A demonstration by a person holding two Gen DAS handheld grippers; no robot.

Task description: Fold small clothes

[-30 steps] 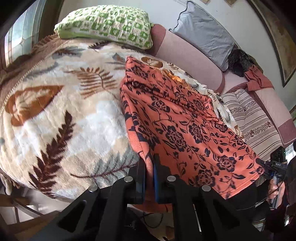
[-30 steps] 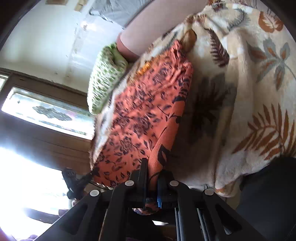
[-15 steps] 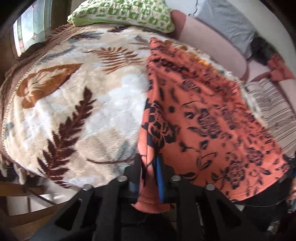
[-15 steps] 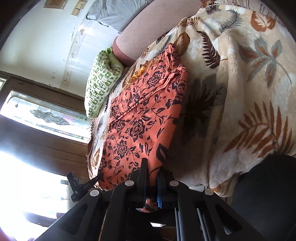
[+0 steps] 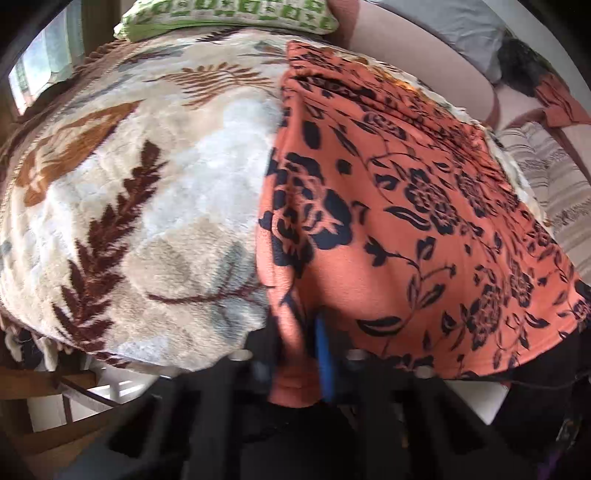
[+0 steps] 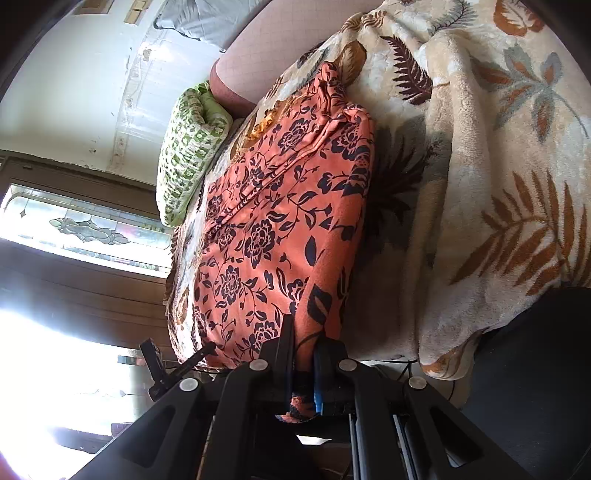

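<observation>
The left gripper (image 5: 299,354) tips steeply down over the near edge of the bed, and its jaws are closing with the near corner of the orange floral garment (image 5: 424,221) between them; a fold of the cloth hangs below the blue finger pad (image 5: 324,354). The left wrist view is blurred around the fingers, so whether the pads press the cloth firmly cannot be told. The right gripper (image 6: 303,363) points less steeply down and is clamped narrow on the other near corner of the orange floral garment (image 6: 280,221), with a scrap of cloth dangling beneath its jaws.

The garment lies spread flat on the leaf-patterned fleece blanket (image 5: 147,192) ahead of both grippers, stretching away from them toward a green-and-white checked pillow (image 5: 229,14) at the far end. In the right wrist view the blanket (image 6: 498,184) spreads to the right of the gripper, and the pillow (image 6: 188,147) sits far ahead to the left, below a pink padded backrest (image 6: 280,33). A striped cushion (image 5: 554,184) lies beyond the garment's right edge in the left wrist view.

No readable writing or labels show.

Compared with a second ago, the left gripper has sunk closer to the bed, so the garment fills more of its view, while the right gripper has kept its place and its grip.
</observation>
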